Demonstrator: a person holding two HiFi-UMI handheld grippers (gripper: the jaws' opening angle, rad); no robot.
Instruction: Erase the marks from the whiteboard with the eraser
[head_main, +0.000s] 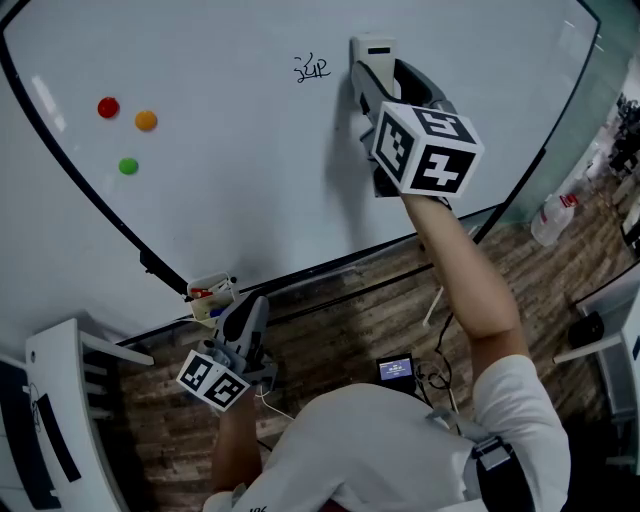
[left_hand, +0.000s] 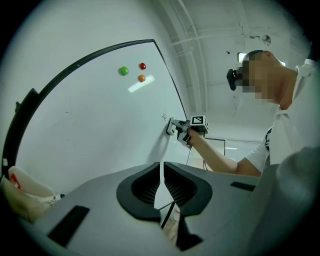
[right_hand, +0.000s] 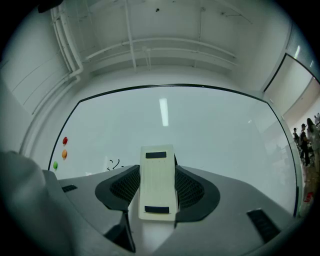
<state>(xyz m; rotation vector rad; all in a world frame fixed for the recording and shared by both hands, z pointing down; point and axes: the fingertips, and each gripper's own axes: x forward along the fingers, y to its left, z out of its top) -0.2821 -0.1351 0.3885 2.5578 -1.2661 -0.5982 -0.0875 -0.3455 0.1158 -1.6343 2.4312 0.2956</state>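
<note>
On the whiteboard (head_main: 220, 120), toward 12 o'clock in the head view, a small black scribble of marks (head_main: 312, 68) stands unerased. Just beside it, at its 3 o'clock, sits the eraser (head_main: 375, 48), a pale block with a dark strip at each end. The right gripper (head_main: 385, 85) pinches the eraser between its jaws; the right gripper view shows both dark ribbed pads closed on the block's long sides, with the block sticking out past the jaw tips toward the board. From the left gripper view the eraser's far end appears to meet the board surface, with the marks close by it. The right gripper's marker cube (head_main: 425, 148) rides at the 5 o'clock side of the eraser, and a bare forearm (head_main: 470, 280) runs down from it toward 5 o'clock.

Well apart from the marks, out at their 9 o'clock, three round magnets cluster on the board: a red magnet (head_main: 108, 107), an orange magnet (head_main: 146, 120) just at its 4 o'clock, and a green magnet (head_main: 128, 166) below both.

Down at 7 o'clock in the head view, the left gripper (head_main: 248, 305) hangs low, away from the board. Its jaws are pressed together with only a thin slit between the pads, and nothing is held there. Just at its 10 o'clock, a small marker holder (head_main: 212, 292) sits at the board's lower edge.
</note>
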